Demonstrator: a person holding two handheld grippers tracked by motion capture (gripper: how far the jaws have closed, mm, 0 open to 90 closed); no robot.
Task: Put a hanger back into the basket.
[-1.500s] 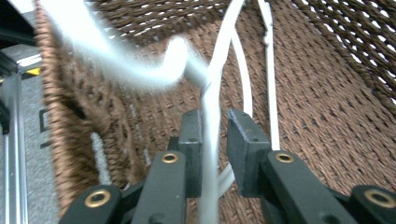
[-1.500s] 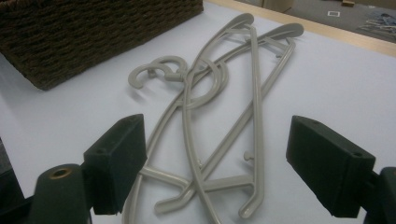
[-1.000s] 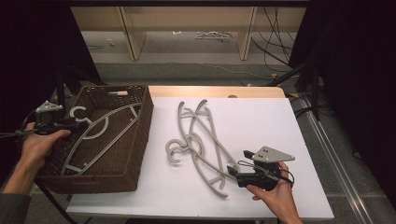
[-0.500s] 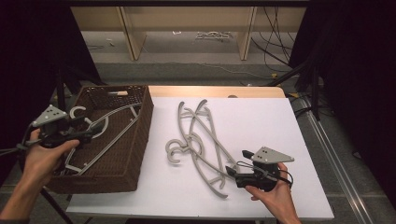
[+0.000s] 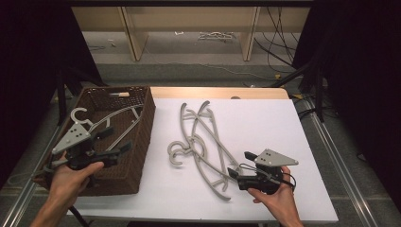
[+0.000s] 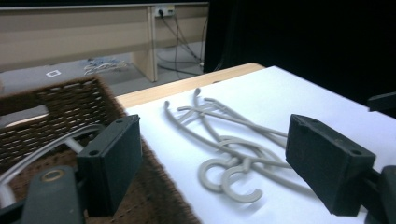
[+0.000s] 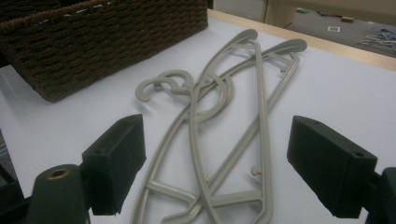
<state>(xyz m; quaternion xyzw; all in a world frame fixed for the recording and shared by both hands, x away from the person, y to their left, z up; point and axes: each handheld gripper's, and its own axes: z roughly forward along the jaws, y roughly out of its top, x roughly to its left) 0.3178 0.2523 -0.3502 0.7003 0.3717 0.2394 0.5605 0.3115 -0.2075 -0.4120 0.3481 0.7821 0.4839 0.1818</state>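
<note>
Two grey hangers (image 5: 203, 142) lie overlapped on the white table (image 5: 283, 123), hooks toward the basket (image 5: 142, 137), with bare white surface to their right and beyond them. A third hanger (image 5: 106, 123) rests inside the basket, its hook by the far left wall. The right gripper (image 5: 239, 165) sits low at the hangers' near ends, jaws wide apart and empty — its own view looks straight up the pair (image 7: 224, 116). The left gripper (image 5: 116, 151) hovers over the basket's near right part, jaws also spread, holding nothing; its view shows the rim (image 6: 60, 88) and hooks (image 6: 229, 175).
</note>
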